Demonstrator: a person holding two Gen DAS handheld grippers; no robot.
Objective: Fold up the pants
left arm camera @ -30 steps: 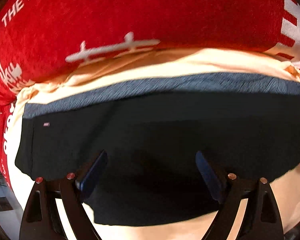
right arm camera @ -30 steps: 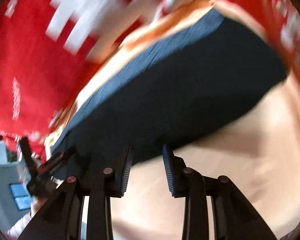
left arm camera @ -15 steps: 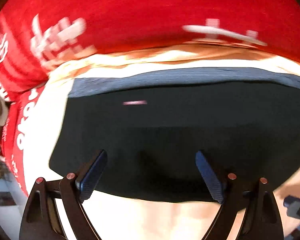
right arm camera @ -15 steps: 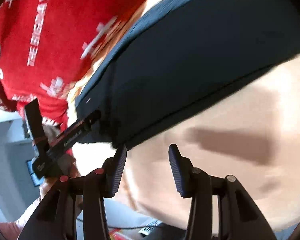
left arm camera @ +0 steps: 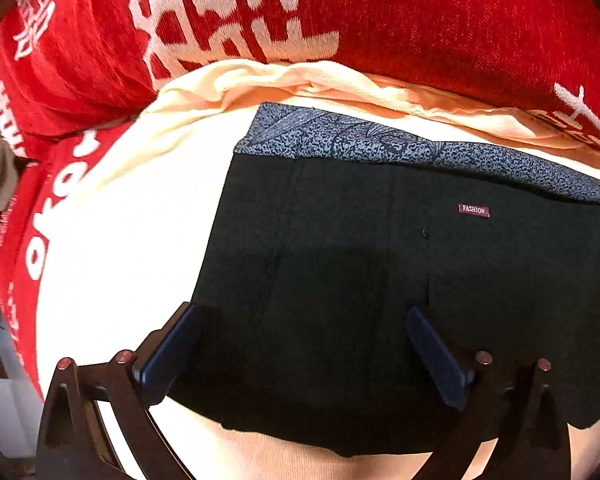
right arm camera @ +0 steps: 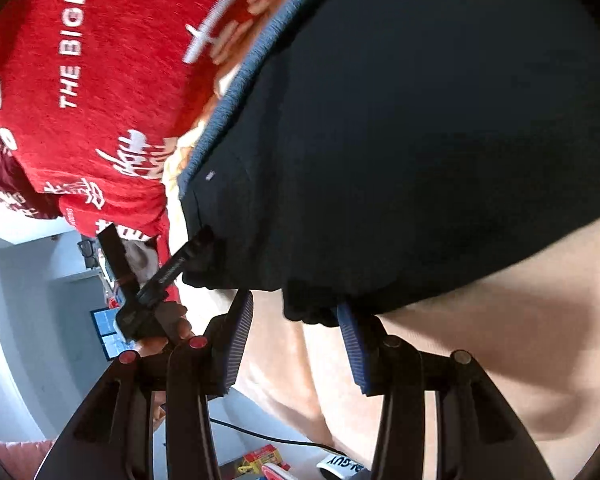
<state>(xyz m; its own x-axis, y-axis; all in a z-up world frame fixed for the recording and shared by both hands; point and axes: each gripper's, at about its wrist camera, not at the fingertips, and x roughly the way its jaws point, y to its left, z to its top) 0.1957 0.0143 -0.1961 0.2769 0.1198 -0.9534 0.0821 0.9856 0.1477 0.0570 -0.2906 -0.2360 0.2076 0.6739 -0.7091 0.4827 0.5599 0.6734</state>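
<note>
Black pants (left arm camera: 340, 280) with a speckled blue-grey waistband (left arm camera: 364, 144) and a small "FASHION" label lie flat on a cream sheet (left arm camera: 140, 220). My left gripper (left arm camera: 300, 344) hangs over their left end. Its jaws are opening wide, and the cloth lies under them, not pinched. In the right wrist view the pants (right arm camera: 420, 140) fill the upper right. My right gripper (right arm camera: 296, 332) is at their near edge, jaws open, a bunched bit of hem (right arm camera: 308, 312) between the tips. The left gripper (right arm camera: 160, 280), held by a hand, touches the pants' corner there.
A red blanket with white lettering (left arm camera: 420, 20) is heaped along the far side of the sheet. In the right wrist view, a white mug (right arm camera: 340, 470), a cable and a colourful box (right arm camera: 260, 456) lie on the floor below the sheet's edge (right arm camera: 284, 380).
The left gripper slid toward the pants' left end, and its jaws spread wider. The right gripper dropped to the pants' near edge and its jaws widened.
</note>
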